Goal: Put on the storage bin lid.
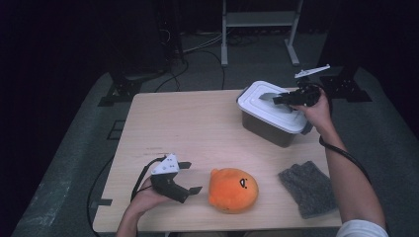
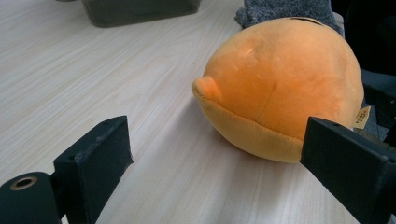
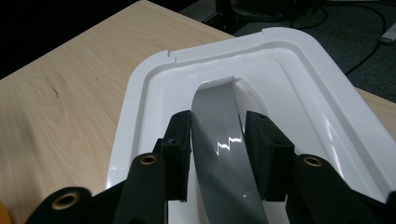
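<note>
On the far right part of the pale wooden table (image 1: 197,123) a dark translucent plastic box (image 1: 267,129) is parked, capped with a glossy white rectangular lid (image 1: 262,98), and the right gripper (image 1: 282,98) is held over that lid by the person's right hand (image 1: 316,111). In the right gripper view the grey arched strap handle (image 3: 224,135) in the middle of the lid is seen sitting right between the two black jaws, with the pads (image 3: 180,149) drawn in against both of its edges, so the handle looks clamped, though real squeeze can't be judged for sure. The lid is seen seated flat on the box, not lifted. Down at the near edge, the left gripper (image 1: 193,177) is held low over the table with its jaws spread wide and nothing between them. Just beside it the round orange plush toy with a little stitched face (image 1: 233,190) is found; in the left gripper view the plush (image 2: 280,88) is seen lying ahead of the open jaws, untouched. Off to the plush's right, near the table's front right corner, a grey fuzzy knitted cloth (image 1: 309,187) is laid flat.
</note>
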